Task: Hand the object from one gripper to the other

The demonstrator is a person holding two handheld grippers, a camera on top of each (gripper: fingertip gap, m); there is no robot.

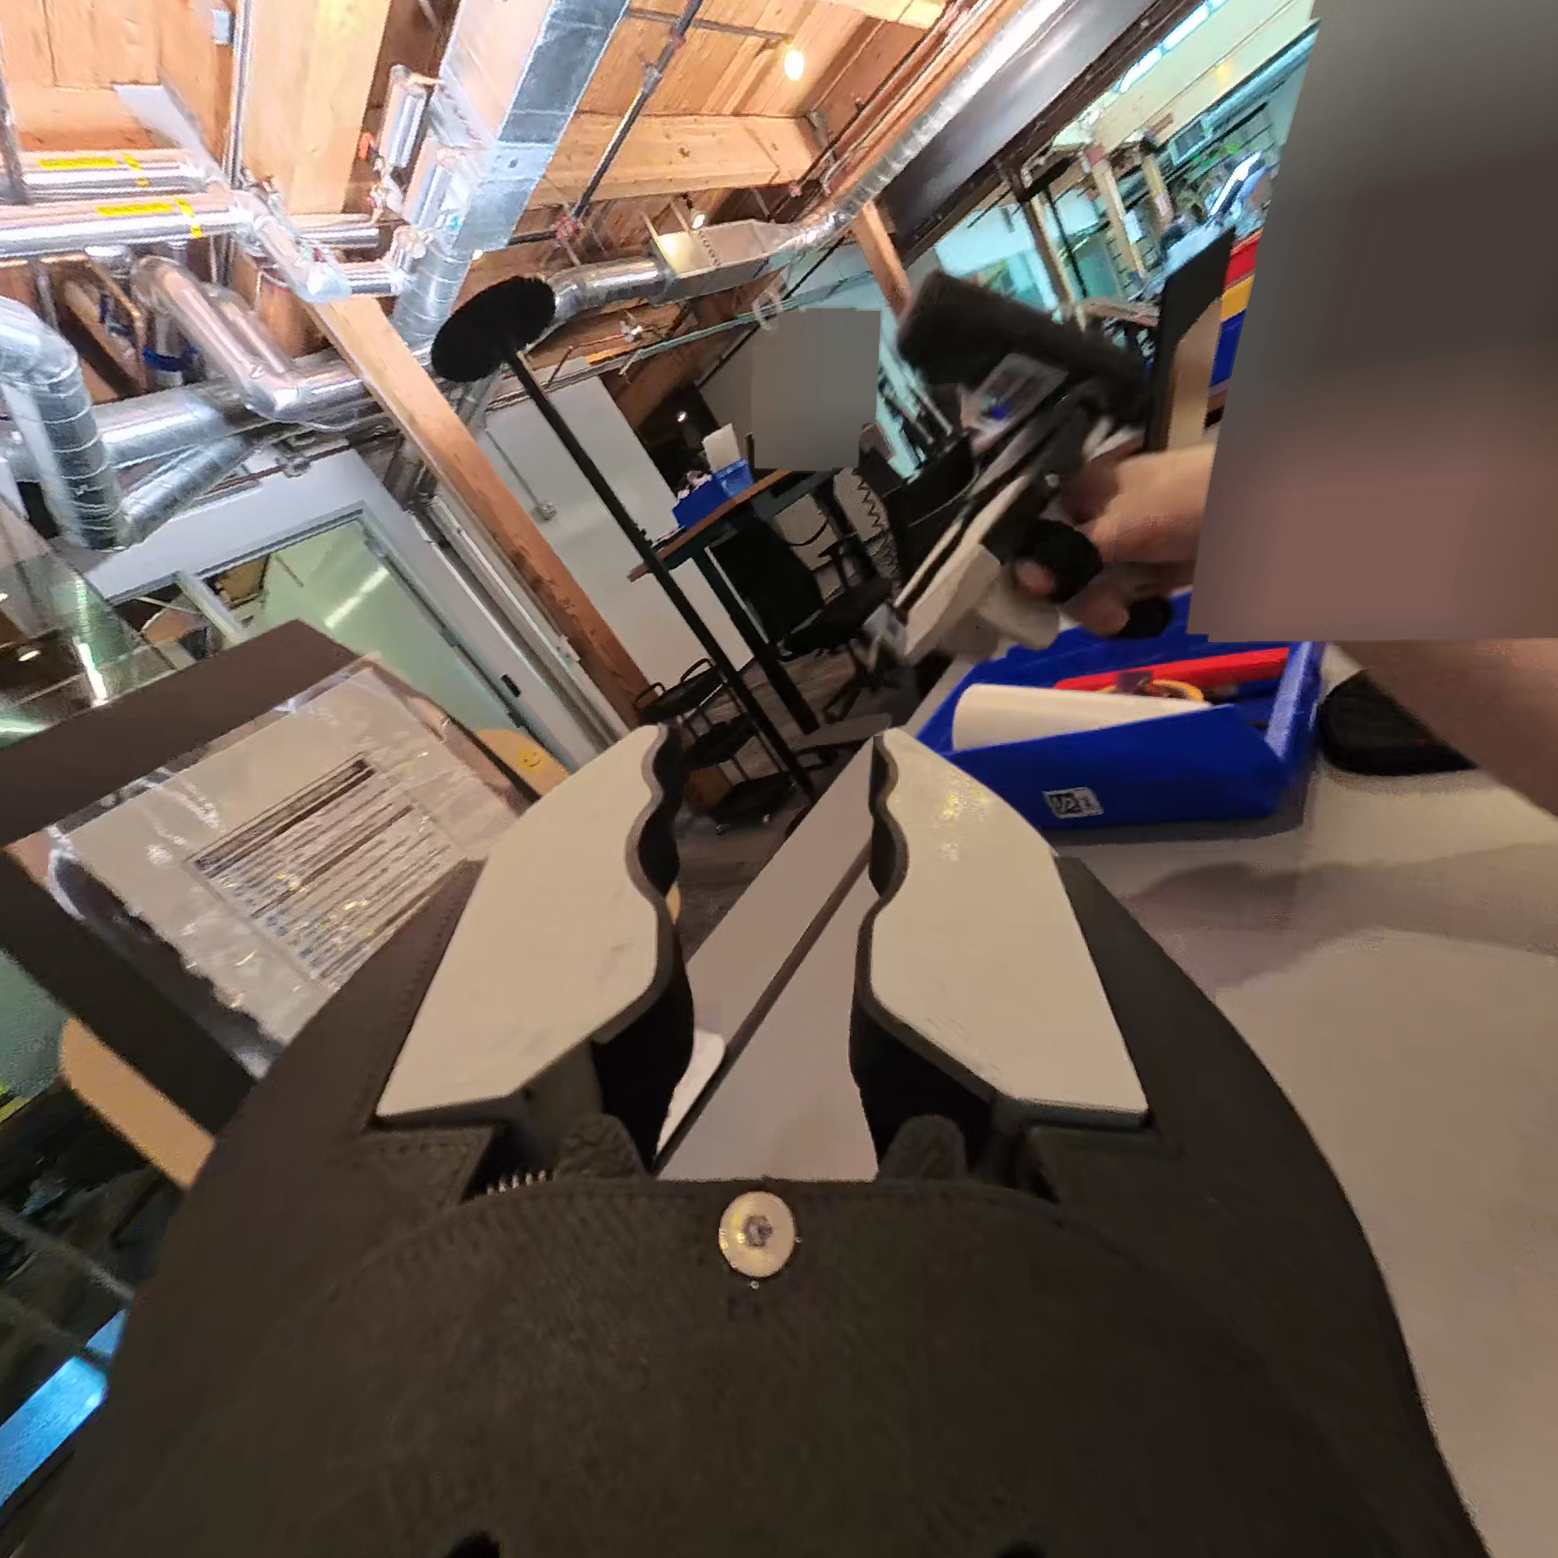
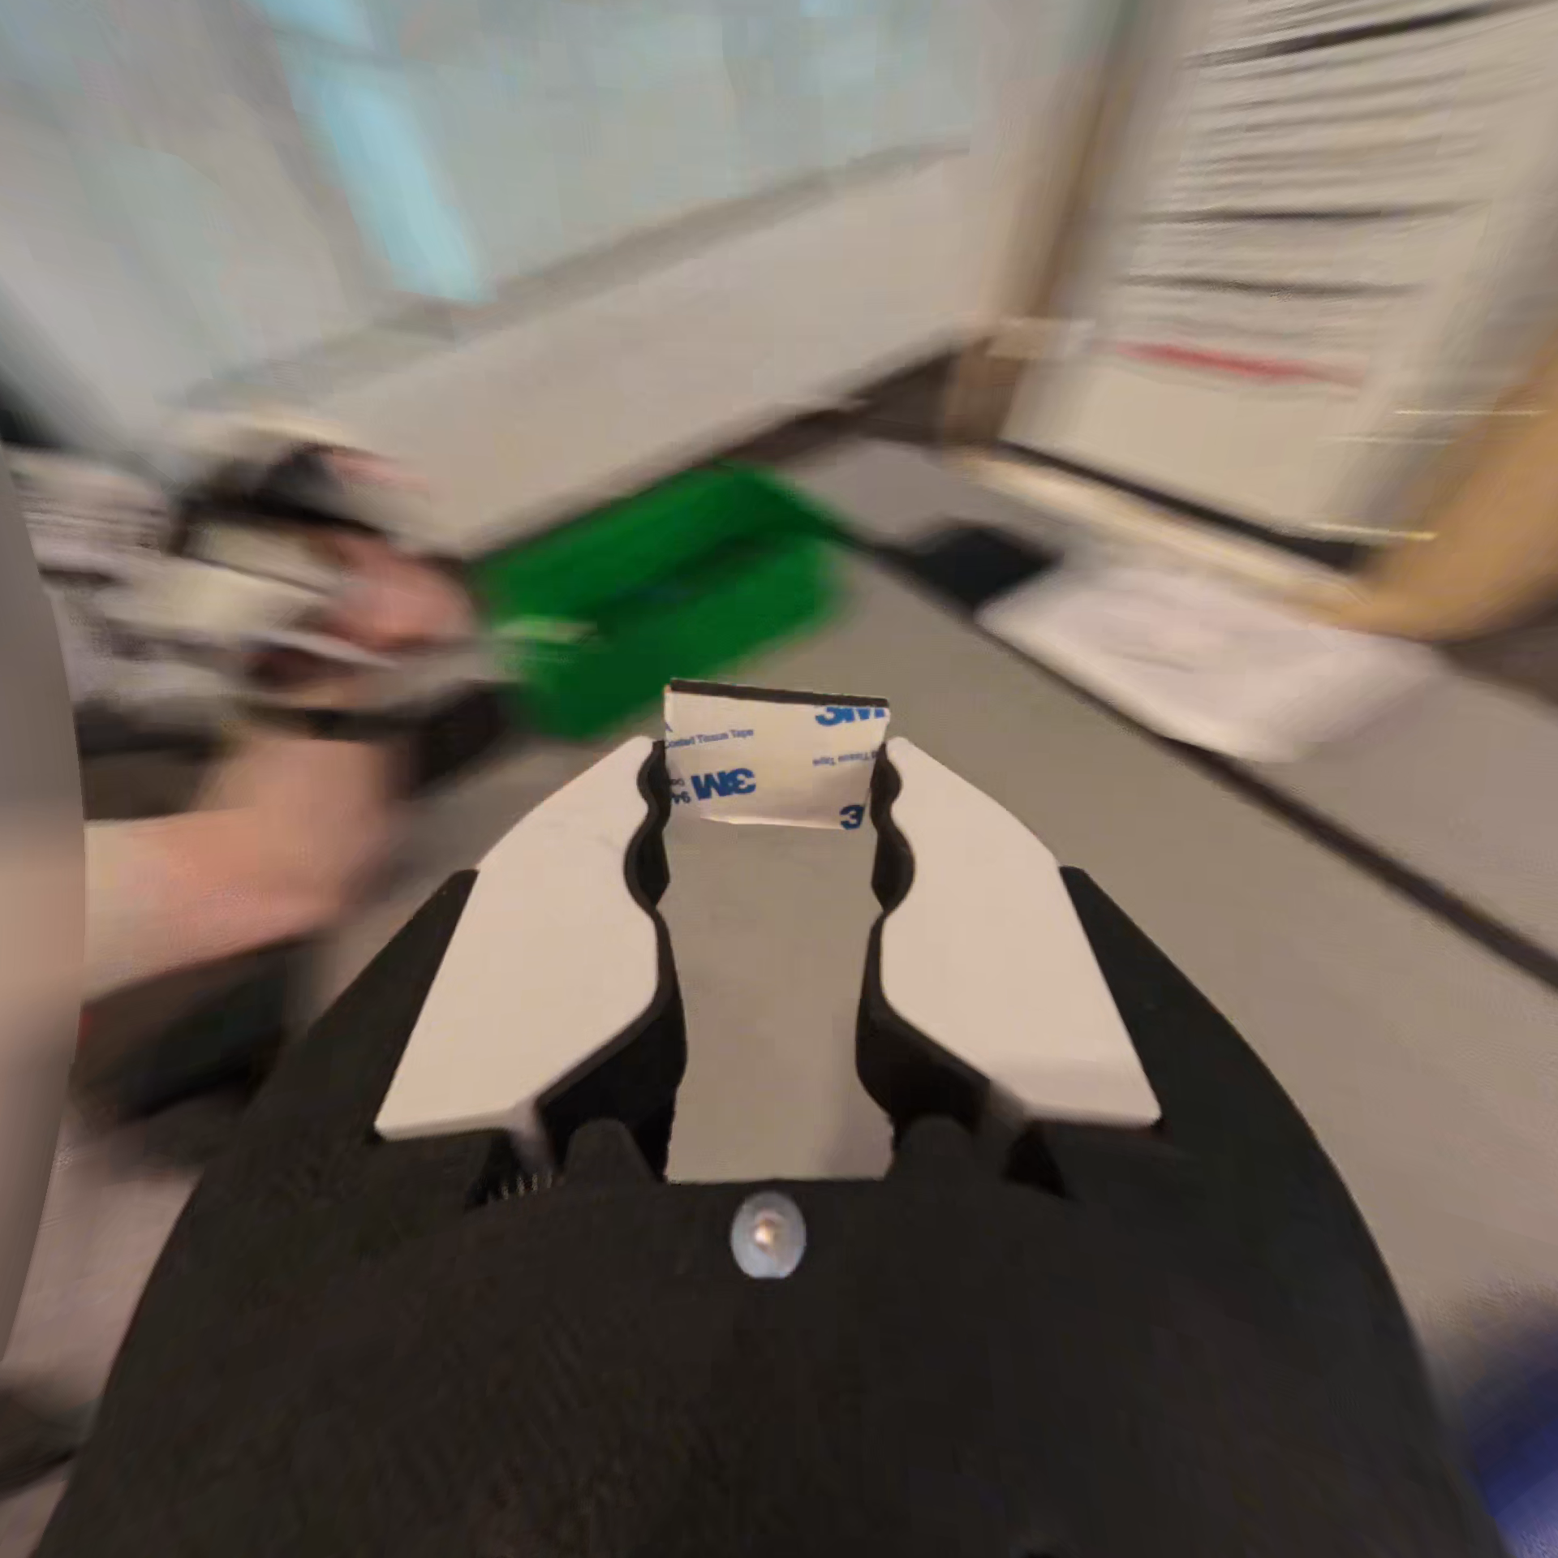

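In the right wrist view my right gripper [image 2: 771, 763] is shut on a small square pad [image 2: 771, 759] with white backing paper and a black edge, held upright between the fingertips. In the left wrist view my left gripper [image 1: 771, 759] is open and empty, its fingers pointing past the grey table's edge. The right gripper also shows in the left wrist view [image 1: 1012, 421], held in a hand at the upper right, away from the left gripper. The left gripper and its hand appear as a blur at the left of the right wrist view [image 2: 278, 590].
A blue bin [image 1: 1138, 750] with a white roll and red items stands on the grey table [image 1: 1307, 1012]. A green bin [image 2: 666, 599] stands on the table. A black frame with a plastic-covered sheet [image 1: 253, 843] is at the left. A white tray [image 2: 1197, 649] lies at the right.
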